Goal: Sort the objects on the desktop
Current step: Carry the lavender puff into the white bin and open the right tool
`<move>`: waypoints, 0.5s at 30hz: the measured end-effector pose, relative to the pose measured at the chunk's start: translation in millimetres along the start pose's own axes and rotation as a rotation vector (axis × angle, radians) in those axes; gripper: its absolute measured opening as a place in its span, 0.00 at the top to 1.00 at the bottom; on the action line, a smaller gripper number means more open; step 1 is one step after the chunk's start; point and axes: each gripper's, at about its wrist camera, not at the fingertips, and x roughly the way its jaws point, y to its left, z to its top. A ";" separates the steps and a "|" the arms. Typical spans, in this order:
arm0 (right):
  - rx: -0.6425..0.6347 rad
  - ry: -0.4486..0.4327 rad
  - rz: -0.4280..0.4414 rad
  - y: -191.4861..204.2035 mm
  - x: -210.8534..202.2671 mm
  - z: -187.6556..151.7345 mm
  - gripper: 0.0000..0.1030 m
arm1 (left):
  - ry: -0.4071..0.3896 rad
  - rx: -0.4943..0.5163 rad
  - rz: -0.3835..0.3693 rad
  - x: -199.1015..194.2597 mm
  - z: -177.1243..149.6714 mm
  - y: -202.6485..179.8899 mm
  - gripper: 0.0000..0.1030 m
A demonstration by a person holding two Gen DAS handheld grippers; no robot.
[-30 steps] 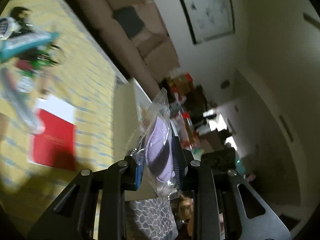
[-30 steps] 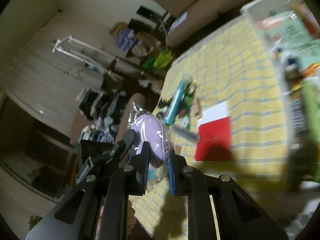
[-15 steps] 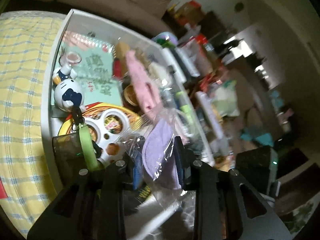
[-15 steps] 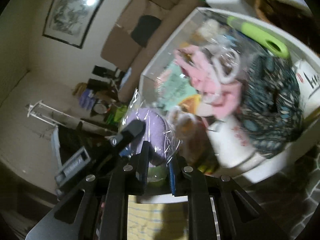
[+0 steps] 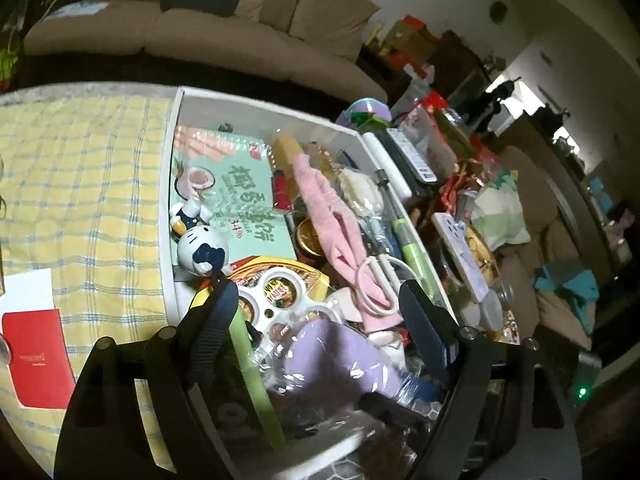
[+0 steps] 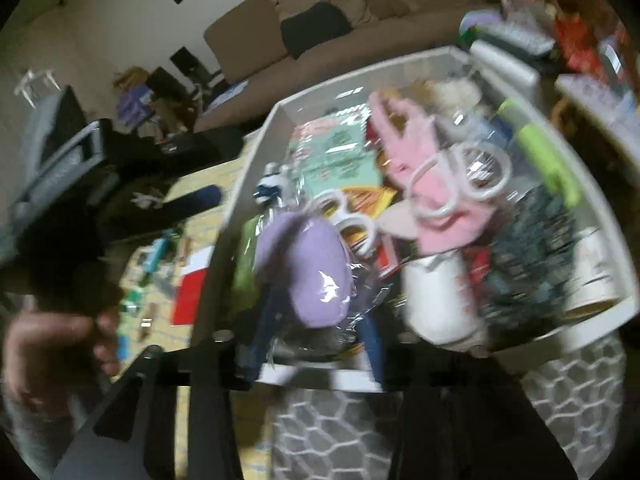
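Observation:
A purple soft item in a clear plastic bag (image 5: 336, 360) lies on top of the pile in the white bin (image 5: 168, 200). My left gripper (image 5: 320, 328) stands over it with its jaws opening wide, and the pads are clear of the bag. In the right wrist view the same purple bag (image 6: 312, 272) sits between the jaws of my right gripper (image 6: 316, 338), which are opening and no longer pinch it. The left gripper's blue fingertip (image 6: 196, 200) shows at the left there, with a person's hand (image 6: 48, 344) below it.
The bin is crowded: a pink cloth (image 5: 332, 216), white scissors (image 5: 376, 280), a green snack box (image 5: 236, 200), a white cat figure (image 5: 202, 248) and a green-handled tool (image 5: 412, 248). A red card (image 5: 36, 364) lies on the yellow checked cloth (image 5: 80, 184). Clutter fills the right side.
Both grippers carried the purple bag from over the yellow cloth to the bin. Their jaws, shut on the bag before, now stand apart and the bag rests in the bin.

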 end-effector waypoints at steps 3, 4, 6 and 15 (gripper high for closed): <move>-0.027 -0.044 -0.041 0.6 -14.5 0.8 0.48 | 0.014 0.023 -0.045 -3.2 -6.2 -10.9 0.23; -0.026 -0.049 -0.040 -2.0 -17.9 0.9 0.47 | 0.028 0.029 -0.060 -0.8 -10.3 -15.3 0.23; -0.017 -0.038 -0.042 -8.9 -16.2 -0.1 0.42 | 0.059 0.030 -0.093 8.5 -16.1 -21.7 0.23; 0.070 -0.058 0.004 -46.5 -27.3 13.2 0.56 | 0.121 -0.066 -0.176 45.3 -30.4 -21.1 0.23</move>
